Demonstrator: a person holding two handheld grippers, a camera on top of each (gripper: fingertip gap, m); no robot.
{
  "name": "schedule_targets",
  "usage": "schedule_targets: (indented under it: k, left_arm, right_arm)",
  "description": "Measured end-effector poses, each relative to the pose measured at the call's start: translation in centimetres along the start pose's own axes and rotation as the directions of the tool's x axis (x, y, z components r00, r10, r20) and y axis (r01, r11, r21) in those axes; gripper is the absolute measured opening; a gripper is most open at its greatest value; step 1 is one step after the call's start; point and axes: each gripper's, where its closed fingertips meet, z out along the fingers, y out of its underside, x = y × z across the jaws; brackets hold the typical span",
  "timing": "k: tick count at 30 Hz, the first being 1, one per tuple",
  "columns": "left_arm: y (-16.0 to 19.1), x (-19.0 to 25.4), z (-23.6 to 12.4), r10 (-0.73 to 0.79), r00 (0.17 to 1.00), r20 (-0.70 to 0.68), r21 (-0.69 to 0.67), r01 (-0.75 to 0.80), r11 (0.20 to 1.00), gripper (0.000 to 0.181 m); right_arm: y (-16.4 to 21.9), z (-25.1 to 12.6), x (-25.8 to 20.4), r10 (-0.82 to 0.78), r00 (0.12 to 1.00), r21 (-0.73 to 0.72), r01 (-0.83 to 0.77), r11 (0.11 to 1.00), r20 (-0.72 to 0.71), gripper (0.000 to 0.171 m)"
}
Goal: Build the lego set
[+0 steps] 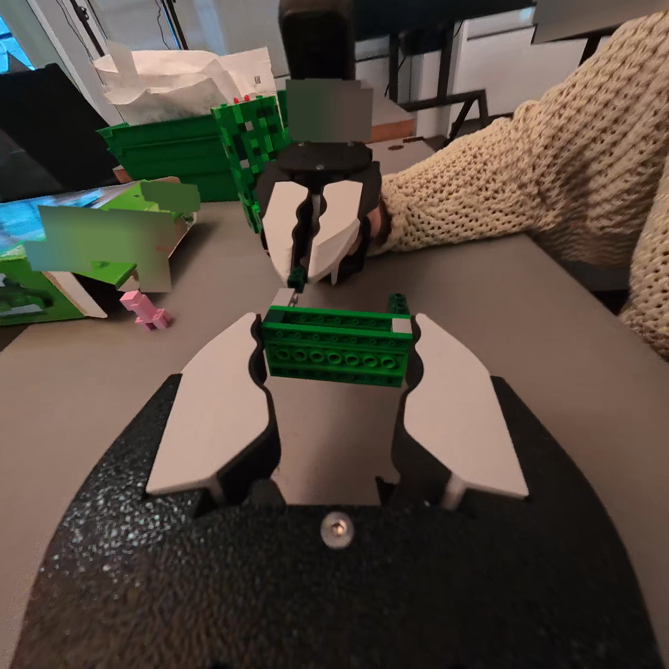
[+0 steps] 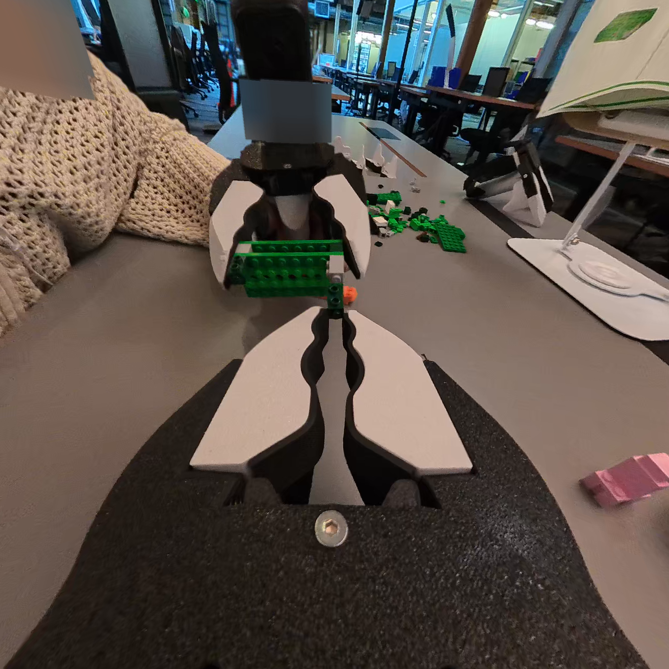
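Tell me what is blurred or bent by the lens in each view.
Left wrist view: wide-angle bending curves the table edges; the green brick assembly is slightly soft, and the left gripper is sharper nearer the camera. Right wrist view: the pink piece at the edge is smeared, while the loose bricks and right gripper stay fairly crisp.

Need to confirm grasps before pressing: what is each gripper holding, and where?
Left gripper clamps the green brick assembly by its two short ends. Right gripper pinches the dark green piece at its near end.
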Motion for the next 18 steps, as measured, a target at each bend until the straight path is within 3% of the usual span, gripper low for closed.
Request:
schedule_targets:
  k: [6,18]
  left_arm:
    - [-0.24,0.07,-0.14,-0.034,0.999,-0.024,0.051,0.035,0.998,0.076]
    - [0.20,0.20,0.04,-0.011,1.000,-0.014,0.017,0.011,1.000,0.076]
  right_arm:
    - [-0.12,0.30,0.08,-0.016,1.000,0.005,0.016,1.000,-0.025,0.007]
    - [-0.02,0.52,-0.15,-0.037,0.999,-0.007,0.036,0.999,-0.024,0.007]
